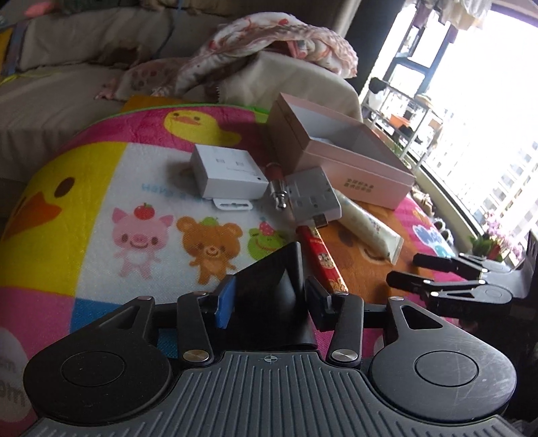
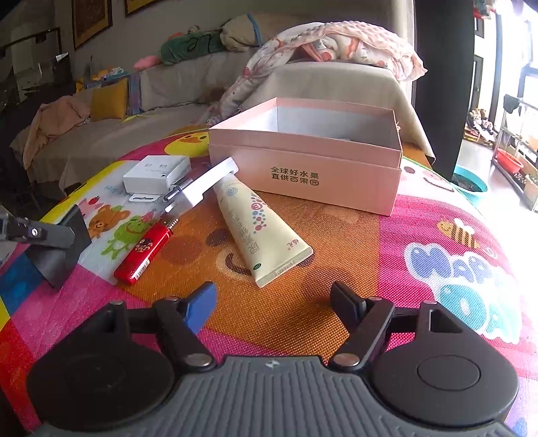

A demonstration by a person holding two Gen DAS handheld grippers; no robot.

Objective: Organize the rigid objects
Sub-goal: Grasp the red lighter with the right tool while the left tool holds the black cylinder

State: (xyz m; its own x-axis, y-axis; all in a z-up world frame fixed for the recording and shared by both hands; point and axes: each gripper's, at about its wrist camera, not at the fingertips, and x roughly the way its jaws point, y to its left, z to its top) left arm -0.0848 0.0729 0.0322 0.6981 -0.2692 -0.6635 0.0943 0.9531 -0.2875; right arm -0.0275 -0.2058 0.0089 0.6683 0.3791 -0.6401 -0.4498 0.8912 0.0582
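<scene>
A beige sofa (image 2: 188, 97) runs across the back from 10 to 1 o'clock, a patterned blanket (image 2: 336, 43) heaped on its end. Framed pictures (image 2: 90, 20) hang at 11; bright windows (image 1: 477, 111) glare at 3 beside a metal rack (image 2: 517, 134)

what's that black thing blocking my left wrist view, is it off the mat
observer: It is a dark flat piece between the fingers of the left hand-held gripper. In the right wrist view its lower corner seems to rest on the mat.
operator: is the red lighter clear of it
observer: Yes. The red lighter shows whole there, lying flat with a strip of mat between it and the piece.
operator: right hand holding anything
observer: No. The right hand-held gripper is open with only mat between its fingers, and the cream tube lies just ahead.
</scene>
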